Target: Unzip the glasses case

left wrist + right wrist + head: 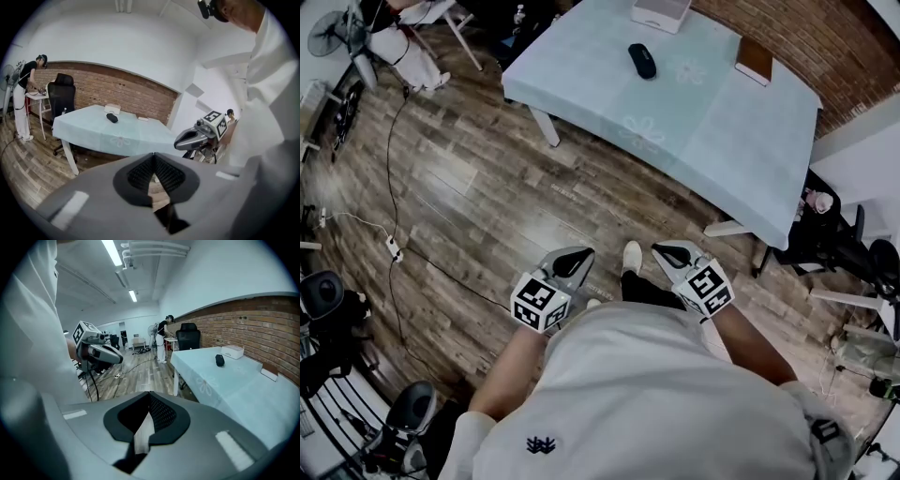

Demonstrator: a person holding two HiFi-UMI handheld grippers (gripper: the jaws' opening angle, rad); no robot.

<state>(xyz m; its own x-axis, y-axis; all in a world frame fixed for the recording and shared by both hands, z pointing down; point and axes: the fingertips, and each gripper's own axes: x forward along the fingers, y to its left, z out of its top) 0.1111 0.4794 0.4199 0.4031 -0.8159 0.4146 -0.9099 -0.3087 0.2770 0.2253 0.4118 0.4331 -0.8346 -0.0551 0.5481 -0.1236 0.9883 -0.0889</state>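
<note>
While the person stood on the wood floor well apart from the table (pixel 722 141), the task had not begun. The dark glasses case (pixel 642 60) lay alone on the pale blue cloth toward the far side, with a white box (pixel 661 13) beyond it and a brown notebook (pixel 754 60) to its right. Its zip was too small to read.

The left gripper (pixel 577 255) and right gripper (pixel 675 249) were held near the body, each with jaws pressed together on nothing. By my judgement everything was left: approaching the table, steadying the case, catching the zip pull, and drawing it round.
</note>
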